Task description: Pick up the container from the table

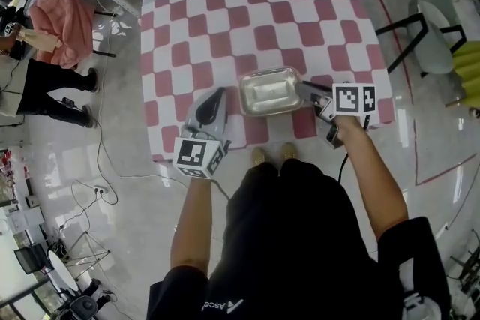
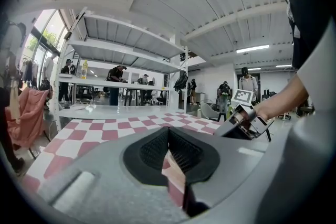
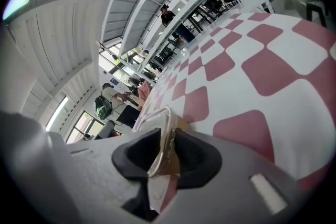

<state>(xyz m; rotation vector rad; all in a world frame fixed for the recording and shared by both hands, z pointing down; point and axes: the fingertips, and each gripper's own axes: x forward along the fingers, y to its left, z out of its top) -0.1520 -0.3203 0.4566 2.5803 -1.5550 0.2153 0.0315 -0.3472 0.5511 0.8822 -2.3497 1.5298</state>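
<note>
Head view: steeply down over checkered table [image 1: 225,19]. Left gripper view: low across it. Right gripper view: tilted, against container [image 3: 160,139].

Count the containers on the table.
1. The clear container sits near the table's front edge, between the left gripper and the right gripper, its rim in the right gripper's jaws. Nothing seems hidden.

The clear rectangular plastic container [image 1: 270,91] lies on the table with the pink-and-white checked cloth [image 1: 225,19], near its front edge, just right of the left gripper [image 1: 218,95] and directly left of the right gripper [image 1: 307,91], whose jaws stand one on each side of the container's near rim. The rest of the table stretches ahead of both grippers. Off the table, a pale plastic chair [image 1: 435,19] stands ahead and right of the right gripper, and a draped pink cloth [image 1: 66,15] hangs ahead and left of the left gripper.
</note>
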